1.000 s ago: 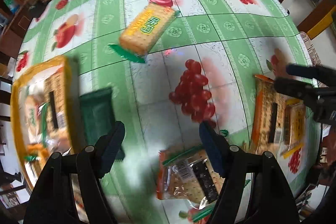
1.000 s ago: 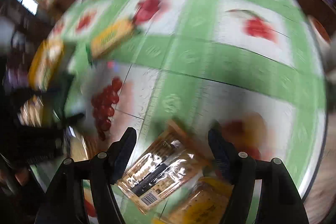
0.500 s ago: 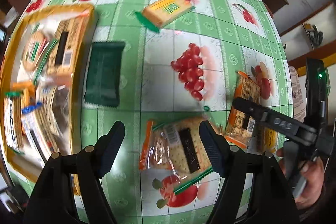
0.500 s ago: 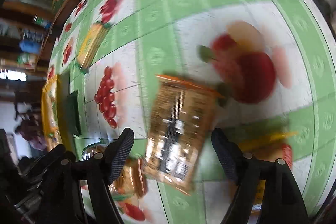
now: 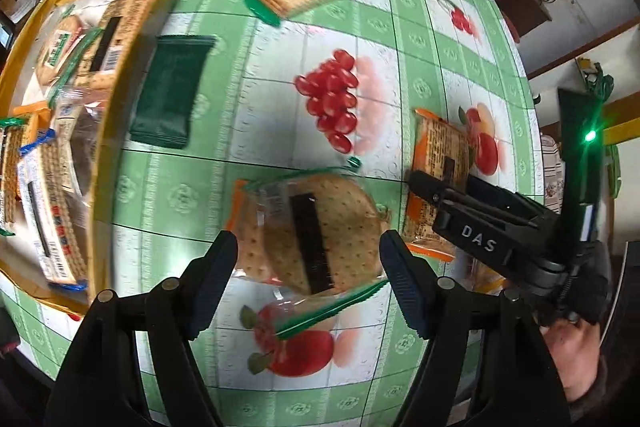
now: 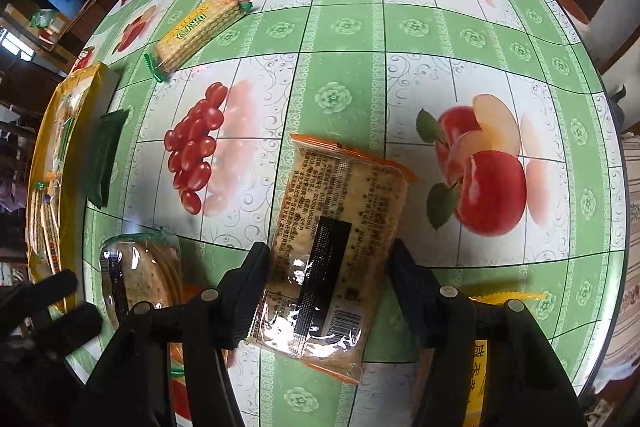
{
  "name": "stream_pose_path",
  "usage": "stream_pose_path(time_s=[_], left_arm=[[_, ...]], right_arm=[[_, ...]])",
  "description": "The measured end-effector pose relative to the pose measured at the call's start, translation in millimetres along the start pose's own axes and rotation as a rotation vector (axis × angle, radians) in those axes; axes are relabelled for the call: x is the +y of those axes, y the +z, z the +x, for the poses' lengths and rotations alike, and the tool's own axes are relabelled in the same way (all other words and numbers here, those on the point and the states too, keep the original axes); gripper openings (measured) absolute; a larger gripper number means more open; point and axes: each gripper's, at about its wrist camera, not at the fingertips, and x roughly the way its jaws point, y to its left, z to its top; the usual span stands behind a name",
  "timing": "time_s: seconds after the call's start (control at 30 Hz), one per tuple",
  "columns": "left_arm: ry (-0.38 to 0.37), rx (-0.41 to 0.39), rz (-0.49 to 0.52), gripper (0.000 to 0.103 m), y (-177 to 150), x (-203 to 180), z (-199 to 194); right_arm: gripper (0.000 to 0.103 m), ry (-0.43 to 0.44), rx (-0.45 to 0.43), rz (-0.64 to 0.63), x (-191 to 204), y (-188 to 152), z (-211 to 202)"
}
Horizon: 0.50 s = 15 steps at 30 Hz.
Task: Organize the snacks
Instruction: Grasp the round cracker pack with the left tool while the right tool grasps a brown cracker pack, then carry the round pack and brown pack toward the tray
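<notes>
Two crinkly packets, light and fragile: right gripper (image 6: 326,287) closing astride orange packet (image 6: 340,227); left gripper (image 5: 308,279) open astride round-cracker packet (image 5: 312,227).

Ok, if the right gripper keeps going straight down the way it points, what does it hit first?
Most likely the orange-edged cracker pack lying between its fingers; the right gripper straddles it, jaws just closing, and the tablecloth lies right beneath.

Both tools point steeply down, left tool (image 5: 308,275) parted, right tool (image 6: 330,283) just closing.
</notes>
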Motion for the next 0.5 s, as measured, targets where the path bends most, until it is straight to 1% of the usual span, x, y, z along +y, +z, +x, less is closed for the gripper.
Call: stream_pose_path(time_s=[0.07, 0.17, 0.2, 0.27, 0.33, 0.5], left_arm=[[-0.008, 0.014, -0.018, 0.073, 0, -5, 7], [0.026, 0.002, -0.024, 0.073, 0, -8, 12], [0.030, 0.005, -0.031, 0.073, 1, -9, 14], [0.052, 0.009, -0.036, 0.073, 0, -11, 20], [0.066, 0.004, -0.037, 0.076, 0, -15, 26], [0.166, -0.049, -0.008, 0.076, 2, -32, 33]], right_arm=[[0.062, 0.029, 0.002, -0.002, -6, -1, -2], [0.062, 0.053, 0.014, -0.008, -10, 7, 0], [0.062, 0.054, 0.017, -0.019, -14, 6, 0], [0.062, 0.028, 0.017, -0.039, -19, 5, -1], [0.062, 0.022, 0.018, -0.045, -24, 5, -3], [0.062, 0.022, 0.018, -0.062, -32, 5, -5]])
